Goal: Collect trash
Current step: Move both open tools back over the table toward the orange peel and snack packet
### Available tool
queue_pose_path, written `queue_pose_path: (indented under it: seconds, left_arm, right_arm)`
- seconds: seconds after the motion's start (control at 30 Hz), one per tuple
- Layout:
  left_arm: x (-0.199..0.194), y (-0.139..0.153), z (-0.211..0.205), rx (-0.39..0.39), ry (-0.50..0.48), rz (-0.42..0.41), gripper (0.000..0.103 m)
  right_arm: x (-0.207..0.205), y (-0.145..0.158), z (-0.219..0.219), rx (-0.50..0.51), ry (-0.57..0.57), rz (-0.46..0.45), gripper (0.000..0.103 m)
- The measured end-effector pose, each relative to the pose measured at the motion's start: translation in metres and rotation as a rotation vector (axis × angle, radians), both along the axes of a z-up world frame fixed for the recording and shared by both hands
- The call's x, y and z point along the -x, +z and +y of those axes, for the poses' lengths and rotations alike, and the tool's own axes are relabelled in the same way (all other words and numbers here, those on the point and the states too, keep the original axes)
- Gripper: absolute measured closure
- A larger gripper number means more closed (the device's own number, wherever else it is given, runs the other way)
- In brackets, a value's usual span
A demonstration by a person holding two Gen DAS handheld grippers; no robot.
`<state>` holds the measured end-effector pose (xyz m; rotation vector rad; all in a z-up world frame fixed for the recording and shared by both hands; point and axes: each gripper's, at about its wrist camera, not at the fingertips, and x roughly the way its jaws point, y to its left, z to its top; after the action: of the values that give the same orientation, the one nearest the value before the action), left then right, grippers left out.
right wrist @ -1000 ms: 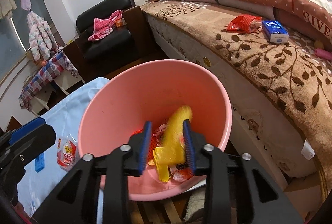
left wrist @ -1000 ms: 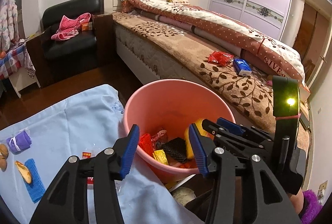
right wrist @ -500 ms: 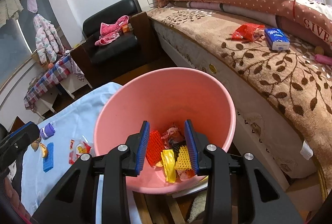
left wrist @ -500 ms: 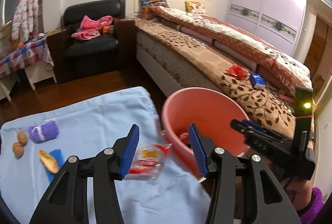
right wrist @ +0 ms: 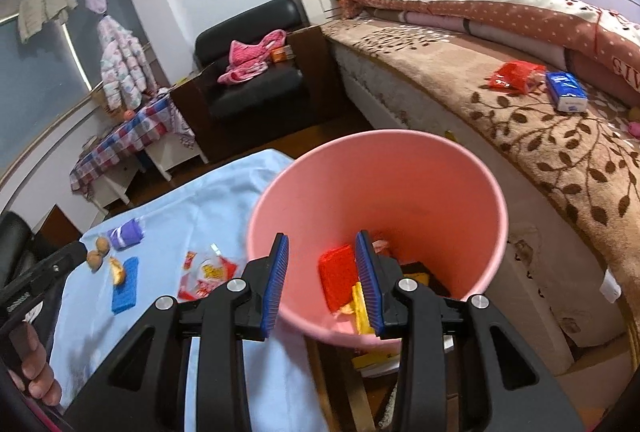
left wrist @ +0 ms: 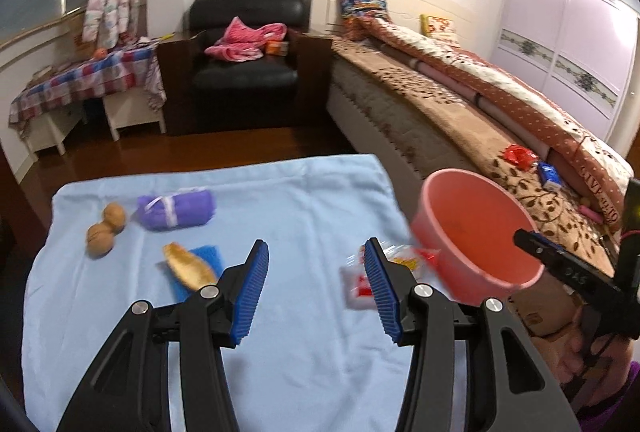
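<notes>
Release complete: right gripper (right wrist: 322, 278), narrow and empty, has dropped the yellow item into pink bucket (right wrist: 452, 167). Left gripper (left wrist: 316, 288), wide and empty, has swung toward what is probably a snack wrapper (left wrist: 358, 286).

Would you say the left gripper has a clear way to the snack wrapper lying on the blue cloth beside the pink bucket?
Probably yes: the left gripper is open and empty, and the snack wrapper lies uncovered just past its right finger.

Left gripper (left wrist: 316, 286) and right gripper (right wrist: 322, 282) both angle downward, jaws apart, empty.
</notes>
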<state>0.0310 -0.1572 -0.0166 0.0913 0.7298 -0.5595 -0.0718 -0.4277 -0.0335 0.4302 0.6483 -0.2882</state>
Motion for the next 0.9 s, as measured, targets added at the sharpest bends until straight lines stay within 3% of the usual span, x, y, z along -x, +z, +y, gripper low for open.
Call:
queue_pose_path:
  seconds: [0.3,0.47,0.63,0.9]
  left_arm:
    - [-0.009,-0.04,0.054,-0.05,0.125,0.093,0.054]
    - [-0.02,-0.052,0.069,-0.032,0.184,0.157,0.054]
    - [-0.038,-0.048,0.059,-0.006,0.225,0.17,0.054]
    - [-0.069,-0.067,0.033,-0.062,0.288,0.189,0.054]
  right_arm:
    - [-0.008,-0.004,0.027,0.003,0.109,0.002,0.067]
    - [-0.016,-0.005,0.045,-0.001,0.179,0.0,0.067]
    - [-0.024,-0.007,0.06,0.005,0.229,0.012,0.067]
    - [-0.036,-0.008,0.072,0.016,0.301,0.038,0.067]
